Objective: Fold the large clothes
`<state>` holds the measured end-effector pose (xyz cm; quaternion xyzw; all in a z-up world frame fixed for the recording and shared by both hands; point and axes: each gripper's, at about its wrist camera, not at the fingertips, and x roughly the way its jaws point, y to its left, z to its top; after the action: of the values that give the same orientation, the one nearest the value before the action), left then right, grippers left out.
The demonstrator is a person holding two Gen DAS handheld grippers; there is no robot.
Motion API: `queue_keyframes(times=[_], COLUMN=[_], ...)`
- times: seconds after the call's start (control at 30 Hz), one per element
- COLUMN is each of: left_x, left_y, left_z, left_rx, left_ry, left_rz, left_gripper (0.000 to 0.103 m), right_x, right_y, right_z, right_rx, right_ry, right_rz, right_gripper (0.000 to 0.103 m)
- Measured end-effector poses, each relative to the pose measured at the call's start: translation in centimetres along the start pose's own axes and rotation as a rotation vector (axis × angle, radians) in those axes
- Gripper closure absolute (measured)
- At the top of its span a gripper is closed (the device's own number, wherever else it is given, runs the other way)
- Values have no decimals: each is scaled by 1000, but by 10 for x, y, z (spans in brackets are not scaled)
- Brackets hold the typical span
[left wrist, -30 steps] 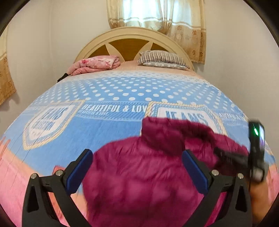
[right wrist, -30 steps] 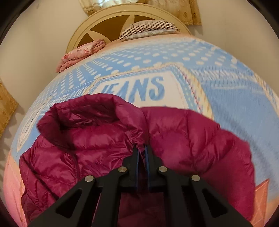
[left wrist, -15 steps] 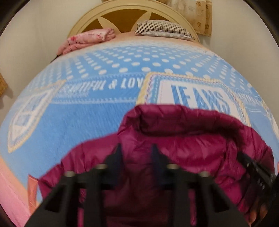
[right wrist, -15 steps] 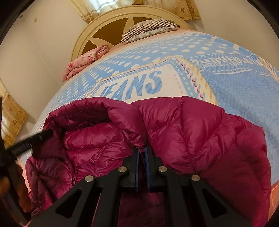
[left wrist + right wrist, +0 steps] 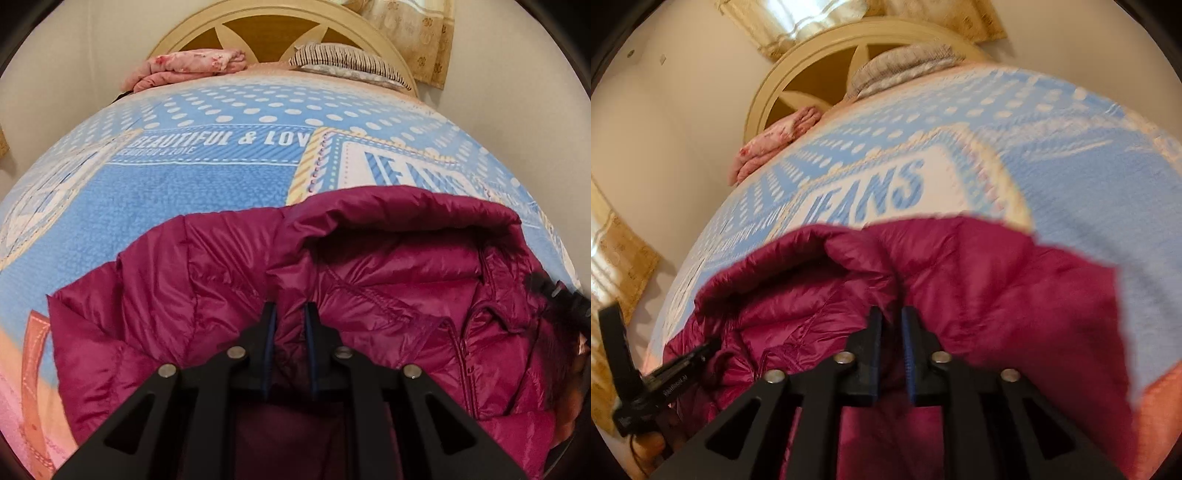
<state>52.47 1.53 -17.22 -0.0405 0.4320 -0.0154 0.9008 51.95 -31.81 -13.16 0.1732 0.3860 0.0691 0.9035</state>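
A magenta puffer jacket with a hood lies at the near end of the bed, hood pointing toward the headboard. My left gripper is shut on the jacket's fabric at the left shoulder beside the hood. My right gripper is shut on the jacket at the right shoulder beside the hood. The left gripper's body shows at the left edge of the right wrist view. The jacket's lower part is hidden under the grippers.
The bed has a blue dotted cover printed with "JEANS". A folded pink blanket and a striped pillow lie by the wooden headboard. Curtains hang behind.
My left gripper came down onto the jacket's left shoulder and shut on the fabric. My right gripper stayed shut on the jacket and its view now blurs with motion.
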Motion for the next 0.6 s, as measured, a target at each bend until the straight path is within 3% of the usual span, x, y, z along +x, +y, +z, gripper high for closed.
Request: queue_keyframes(times=[0.03,0.1,0.17,0.27,0.33,0.4,0.53,0.6], left_x=[1,1,1,2,1,0,-26,-58], left_y=[1,1,3,4,4,4,-4,-13], left_z=[-1,-3,-3,-3,-3,-3,3,13], left_rx=[-1,-5,-10,-11,-5,0,21,35], left_ry=[-5,-13,-15,-15,-17,-19,-73,-179], left_rz=[-3,-8,-13,-16,-13,-10,7,-9], left_gripper=[87,87,87,87,87,86,81,65], right_x=[-10,-29,-26,13,47,73,76,73], right_y=[1,11,33,71,86,85,68,64], right_z=[6,26,47,67,65,55,30,22], right_rx=[6,7,-52,-157,-222,-248,-247,-265], right_ry=[-36,-127,-127,18,132,220,236,230], right_rz=[-5,-9,-5,12,-31,-74,-67,-60], right_gripper=[52,41,42,42,61,61,61,61])
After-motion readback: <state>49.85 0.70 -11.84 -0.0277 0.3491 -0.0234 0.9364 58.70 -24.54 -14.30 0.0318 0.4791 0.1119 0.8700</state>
